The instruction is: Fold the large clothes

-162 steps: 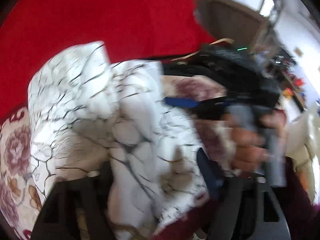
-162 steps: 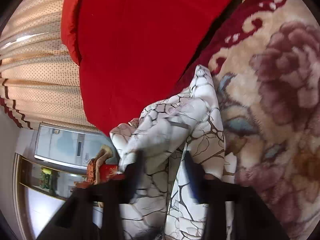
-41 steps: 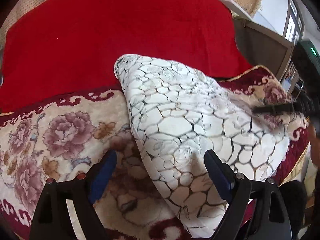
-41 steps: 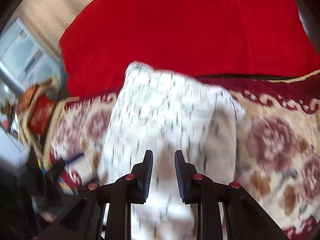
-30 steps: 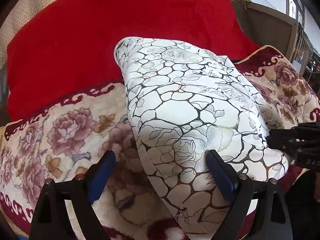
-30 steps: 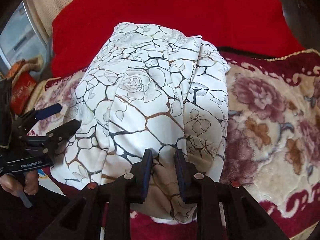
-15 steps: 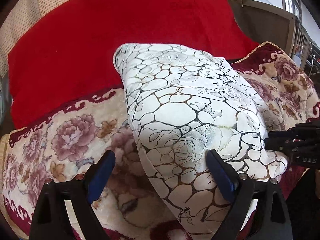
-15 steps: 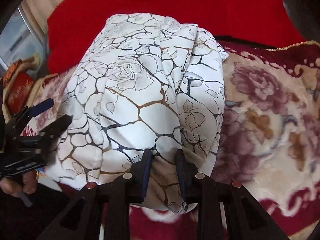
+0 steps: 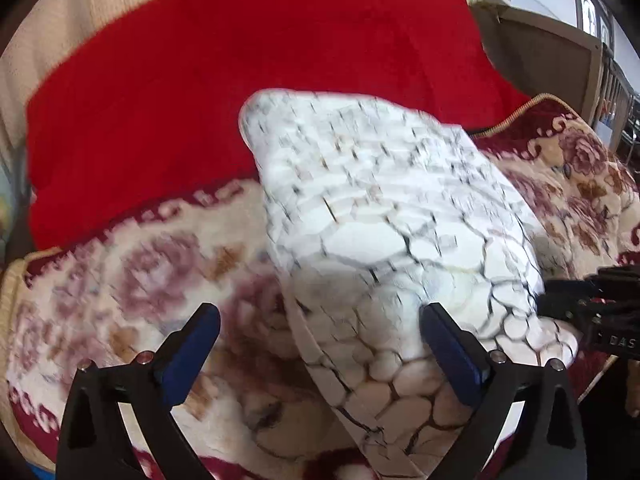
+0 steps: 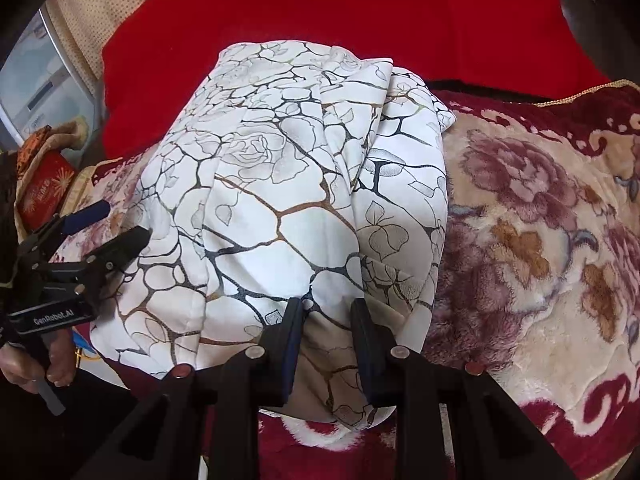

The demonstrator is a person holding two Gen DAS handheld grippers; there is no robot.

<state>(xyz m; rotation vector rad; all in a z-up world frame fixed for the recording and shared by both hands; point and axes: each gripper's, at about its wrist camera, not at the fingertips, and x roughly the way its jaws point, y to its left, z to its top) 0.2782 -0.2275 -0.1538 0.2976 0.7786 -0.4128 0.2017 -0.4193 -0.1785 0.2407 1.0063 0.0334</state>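
Folded white garment [image 10: 288, 184], printed with a dark and gold crackle-and-rose pattern, is lying in a thick bundle on a plush floral blanket [image 10: 540, 240]. Its far end is reaching a red cloth [image 10: 320, 8] spread behind it, and its near end is hanging slightly over the blanket's maroon border.

Right gripper [image 10: 326, 334] is pointing steeply down at the near end of the bundle. Its fingers [image 10: 290, 332] are standing narrowly apart with a pinch of the fabric between them; both pads are pressing on it.

Left gripper [image 9: 320, 354] is sitting at the garment's other near corner. Its jaws have just been opening and are now standing wide; the corner of the bundle is lying between them, though neither pad is pressing on it. The left-wrist view is blurring. In the right-wrist view this gripper is appearing at the left edge, held by a hand [image 10: 36, 364], its finger tips just beside the garment's side.
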